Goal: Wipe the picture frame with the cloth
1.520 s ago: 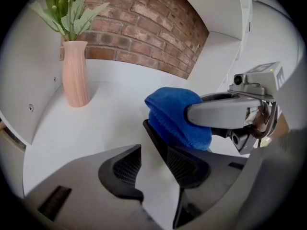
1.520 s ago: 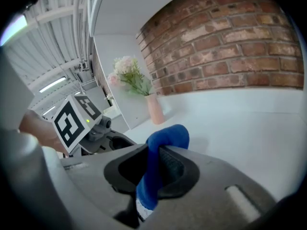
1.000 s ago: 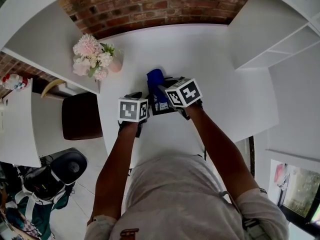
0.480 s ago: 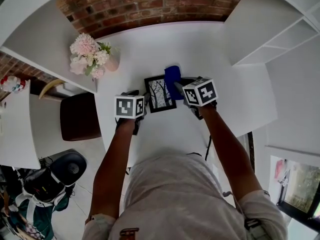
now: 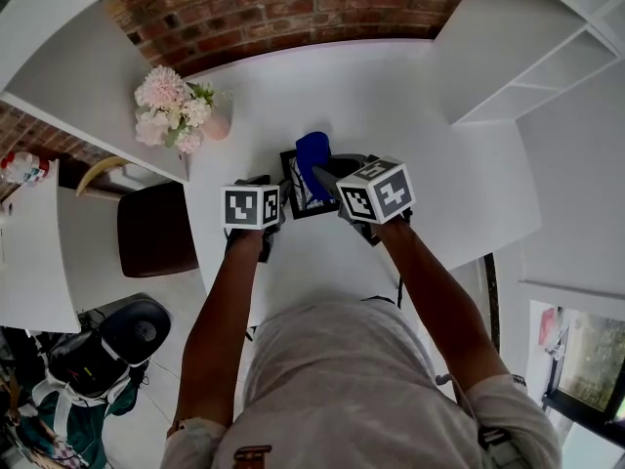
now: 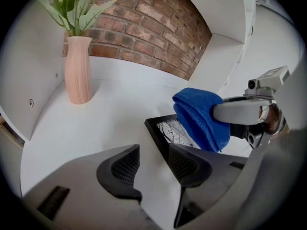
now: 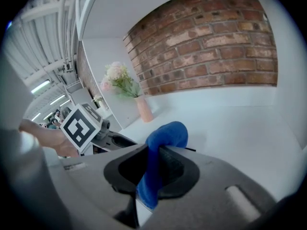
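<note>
My right gripper (image 7: 153, 169) is clamped on the blue cloth (image 7: 165, 138), holding it over the picture frame (image 6: 170, 128). The frame lies flat about midway between the desk's (image 5: 391, 96) back and front edges. My left gripper (image 6: 151, 164) has its jaws apart, one seemingly against the frame's left side.

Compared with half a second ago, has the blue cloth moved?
Yes. The blue cloth, pinched in the right claw, has slid left across the picture frame, toward the pink vase.
</note>
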Motion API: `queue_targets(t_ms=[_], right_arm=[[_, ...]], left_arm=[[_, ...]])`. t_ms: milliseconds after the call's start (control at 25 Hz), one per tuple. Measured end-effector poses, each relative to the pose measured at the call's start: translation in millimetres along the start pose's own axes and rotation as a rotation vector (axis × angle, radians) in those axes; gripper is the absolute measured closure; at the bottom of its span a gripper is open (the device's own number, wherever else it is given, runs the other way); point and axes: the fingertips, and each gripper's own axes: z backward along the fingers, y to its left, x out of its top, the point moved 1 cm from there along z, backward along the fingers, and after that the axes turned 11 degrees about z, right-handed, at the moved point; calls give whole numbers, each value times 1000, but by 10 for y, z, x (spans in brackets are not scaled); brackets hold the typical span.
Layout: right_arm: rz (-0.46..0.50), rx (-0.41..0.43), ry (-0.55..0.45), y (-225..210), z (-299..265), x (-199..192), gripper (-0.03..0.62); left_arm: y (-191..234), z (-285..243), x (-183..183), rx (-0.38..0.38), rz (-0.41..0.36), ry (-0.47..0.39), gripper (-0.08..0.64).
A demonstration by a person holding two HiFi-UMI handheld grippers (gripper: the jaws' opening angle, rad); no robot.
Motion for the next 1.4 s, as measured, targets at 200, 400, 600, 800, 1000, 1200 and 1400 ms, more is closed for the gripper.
queue_targets(t_ms=[200, 400, 600, 800, 1000, 1200, 1400], right_arm=[[-43, 69, 20, 223, -202, -58, 544], [-79, 71, 76, 247, -381, -244, 545], [-79, 15, 147, 115, -392, -417, 543], [-86, -32, 167, -47, -257, -495, 543], [-111, -75, 170, -242, -39, -616, 543], [-136, -120, 163, -401, 163, -708, 543], [-144, -142, 122, -396, 332, -654, 543]], left_arm=[[-10, 5, -2, -2, 1, -2, 376], [-5, -2, -5, 0, 0, -3, 376], [-2, 1, 0, 1, -1, -5, 376], [-2, 0, 5, 1, -3, -8, 376], [5, 6, -6, 6, 0, -7, 373], [0, 10, -4, 10, -3, -13, 373], [-7, 12, -9, 18, -13, -13, 373]])
